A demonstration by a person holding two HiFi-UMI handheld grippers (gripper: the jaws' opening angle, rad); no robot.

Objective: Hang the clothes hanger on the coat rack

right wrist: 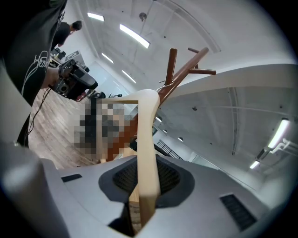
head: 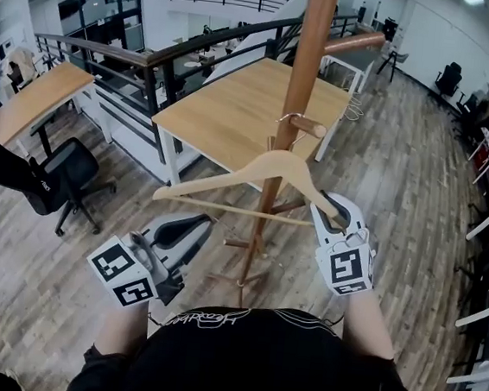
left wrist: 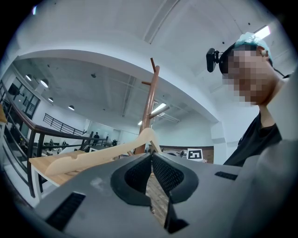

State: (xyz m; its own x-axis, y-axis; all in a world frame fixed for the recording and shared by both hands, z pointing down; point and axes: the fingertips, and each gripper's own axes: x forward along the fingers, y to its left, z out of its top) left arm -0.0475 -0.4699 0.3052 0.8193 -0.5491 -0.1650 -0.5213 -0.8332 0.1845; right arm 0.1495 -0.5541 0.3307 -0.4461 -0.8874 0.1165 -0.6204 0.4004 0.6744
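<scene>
A pale wooden clothes hanger (head: 255,176) hangs level in front of the brown coat rack pole (head: 307,67). Its metal hook (head: 287,117) curves at a short peg (head: 311,128); whether it rests on the peg I cannot tell. My right gripper (head: 331,215) is shut on the hanger's right arm, which runs up between the pads (right wrist: 148,139) toward the coat rack (right wrist: 179,76). My left gripper (head: 196,225) sits lower left, below the hanger's left end, holding nothing. Its pads meet at the tips (left wrist: 151,157), with the hanger (left wrist: 93,158) and the rack (left wrist: 150,102) beyond.
A wooden table (head: 227,115) stands just behind the rack, with a dark railing (head: 155,55) past it. An office chair (head: 66,176) and another desk (head: 37,99) are at the left. The rack's legs (head: 240,277) spread over the floor near my body.
</scene>
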